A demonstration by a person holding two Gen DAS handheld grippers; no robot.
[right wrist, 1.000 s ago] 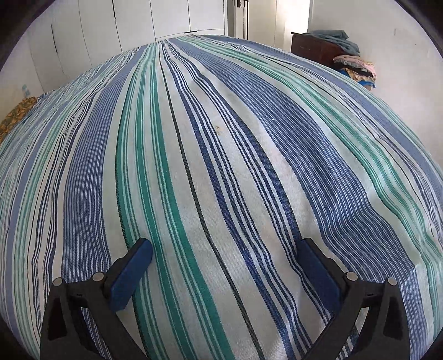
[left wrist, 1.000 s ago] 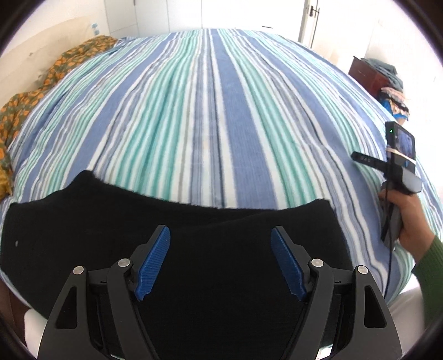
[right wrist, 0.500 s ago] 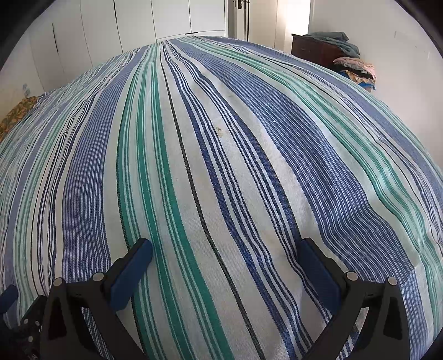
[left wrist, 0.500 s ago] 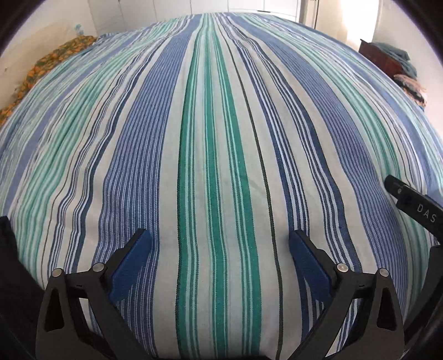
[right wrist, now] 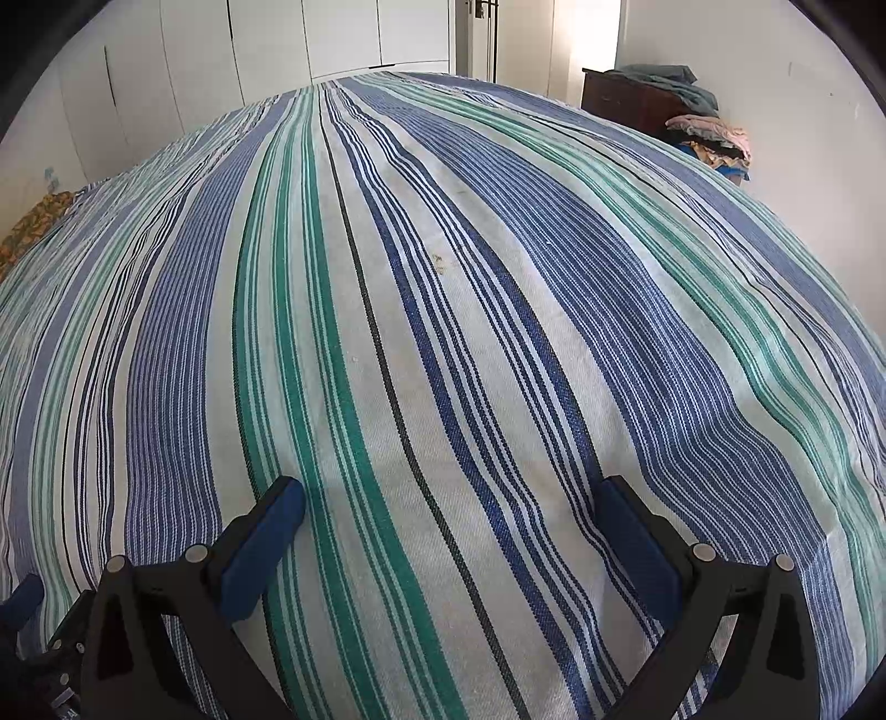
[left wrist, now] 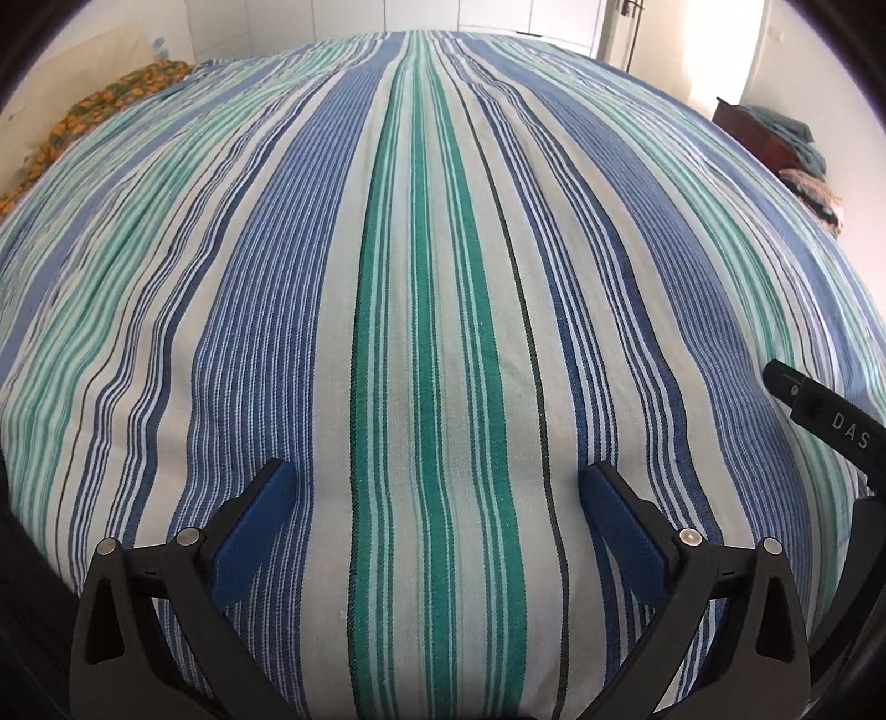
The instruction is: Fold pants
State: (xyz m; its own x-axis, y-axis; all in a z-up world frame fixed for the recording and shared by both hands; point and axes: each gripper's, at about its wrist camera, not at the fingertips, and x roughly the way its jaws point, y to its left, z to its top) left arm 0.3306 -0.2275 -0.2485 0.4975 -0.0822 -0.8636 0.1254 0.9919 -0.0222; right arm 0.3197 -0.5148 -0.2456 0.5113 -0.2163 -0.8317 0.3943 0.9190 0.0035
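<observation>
The black pants are out of both views now. My left gripper [left wrist: 437, 487] is open and empty, low over the striped bedspread [left wrist: 432, 277] near its front edge. My right gripper [right wrist: 448, 501] is open and empty too, just above the same bedspread [right wrist: 443, 304]. A black part of the right tool [left wrist: 825, 421] shows at the right edge of the left wrist view. A blue fingertip of the left gripper [right wrist: 22, 601] shows at the lower left of the right wrist view.
An orange patterned cloth [left wrist: 99, 116] lies at the bed's far left. A dark wooden cabinet [right wrist: 631, 99] with piled clothes [right wrist: 714, 138] stands at the far right by the wall. White wardrobe doors [right wrist: 354, 39] stand behind the bed.
My left gripper has swung right, off the folded black pants, which have left its view. It now sits beside my right gripper. The right gripper has barely moved.
</observation>
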